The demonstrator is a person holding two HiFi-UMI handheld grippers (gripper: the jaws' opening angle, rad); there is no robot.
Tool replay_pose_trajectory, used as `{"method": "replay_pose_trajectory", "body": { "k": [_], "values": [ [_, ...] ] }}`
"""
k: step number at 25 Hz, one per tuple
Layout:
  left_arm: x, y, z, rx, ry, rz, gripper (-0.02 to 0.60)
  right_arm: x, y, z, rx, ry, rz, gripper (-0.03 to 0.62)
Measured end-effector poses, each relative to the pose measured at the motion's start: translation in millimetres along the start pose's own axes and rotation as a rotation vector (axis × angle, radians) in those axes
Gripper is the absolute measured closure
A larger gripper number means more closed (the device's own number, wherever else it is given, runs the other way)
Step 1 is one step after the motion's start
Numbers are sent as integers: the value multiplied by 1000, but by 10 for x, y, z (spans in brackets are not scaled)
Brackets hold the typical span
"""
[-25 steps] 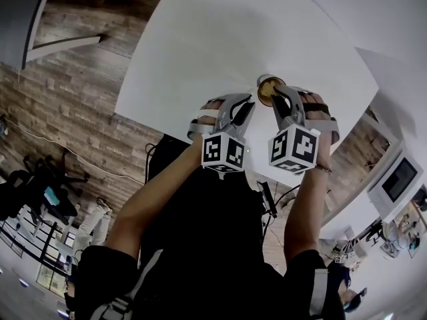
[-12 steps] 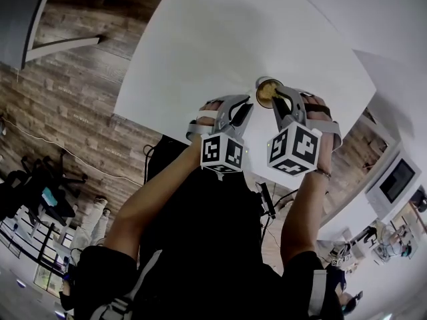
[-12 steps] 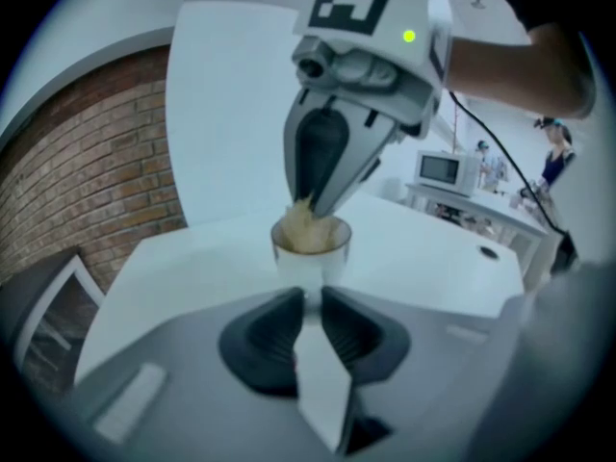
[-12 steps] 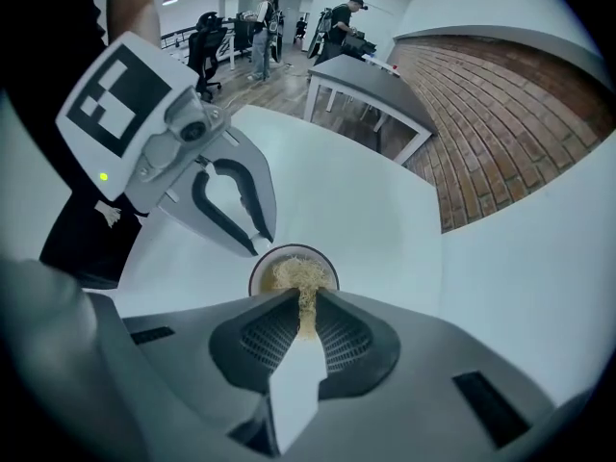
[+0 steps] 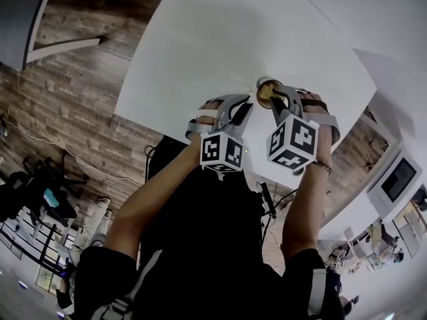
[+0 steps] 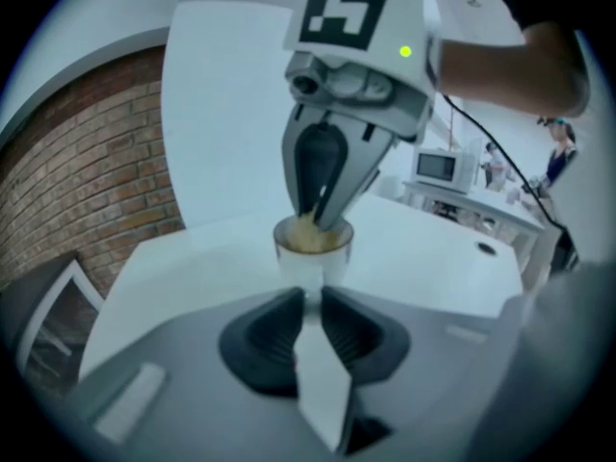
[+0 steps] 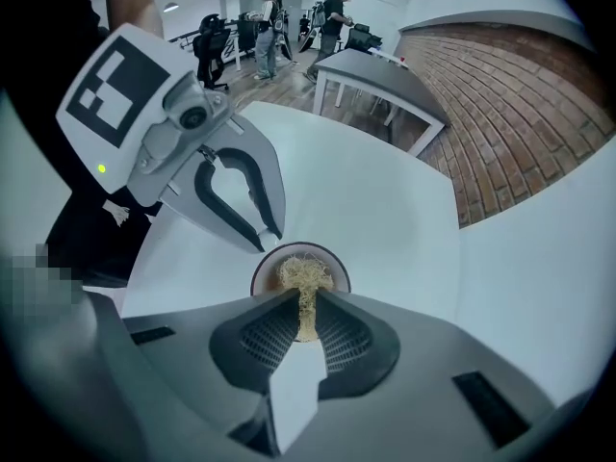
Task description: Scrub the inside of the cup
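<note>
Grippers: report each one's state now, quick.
Left gripper: closed on the cup.
Right gripper: closed on the scrubber, which sits inside the cup.

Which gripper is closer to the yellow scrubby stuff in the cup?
Right. The right gripper pinches the scrubber inside the cup; the left gripper grips the cup's side, outside it.

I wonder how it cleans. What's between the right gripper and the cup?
A straw-coloured scrubber, pinched by the right gripper, reaching into the cup; seen in the right gripper view.
</note>
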State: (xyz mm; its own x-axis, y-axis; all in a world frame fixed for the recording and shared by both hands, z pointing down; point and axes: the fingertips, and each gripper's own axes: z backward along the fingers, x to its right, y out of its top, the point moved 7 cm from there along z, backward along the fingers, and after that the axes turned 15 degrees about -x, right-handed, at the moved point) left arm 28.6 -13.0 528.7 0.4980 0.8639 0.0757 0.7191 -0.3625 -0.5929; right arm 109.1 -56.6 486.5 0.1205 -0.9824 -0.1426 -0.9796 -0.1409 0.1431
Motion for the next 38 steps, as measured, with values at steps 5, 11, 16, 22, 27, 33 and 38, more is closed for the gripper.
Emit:
{"method": "replay_pose_trajectory", "body": {
  "k": [5,11,16,22,27,33,38],
  "values": [
    [-23,-10,8,2,-9,-8,520,34,-54,232,10,46,10,548],
    [-28,3,-12,12,-29,-19,522,58,9,-106,11,174,45,548],
    [-76,-29,-9,13,-50,-35,521,51,52,-121,18,209,48,548],
    [-85,-36,-2,8,-58,-51,520,-56,-45,164,20,206,54,548],
    [-70,-36,12,6,-50,-47,520,-118,-198,583,60,161,11,548],
    [-52,-73,60,11,-39,-105,482,-212,-631,1127,178,7,-250,548],
    [-294,-54,118,2,-95,4,426,-15,-1066,1244,614,-107,-835,548]
  ]
}}
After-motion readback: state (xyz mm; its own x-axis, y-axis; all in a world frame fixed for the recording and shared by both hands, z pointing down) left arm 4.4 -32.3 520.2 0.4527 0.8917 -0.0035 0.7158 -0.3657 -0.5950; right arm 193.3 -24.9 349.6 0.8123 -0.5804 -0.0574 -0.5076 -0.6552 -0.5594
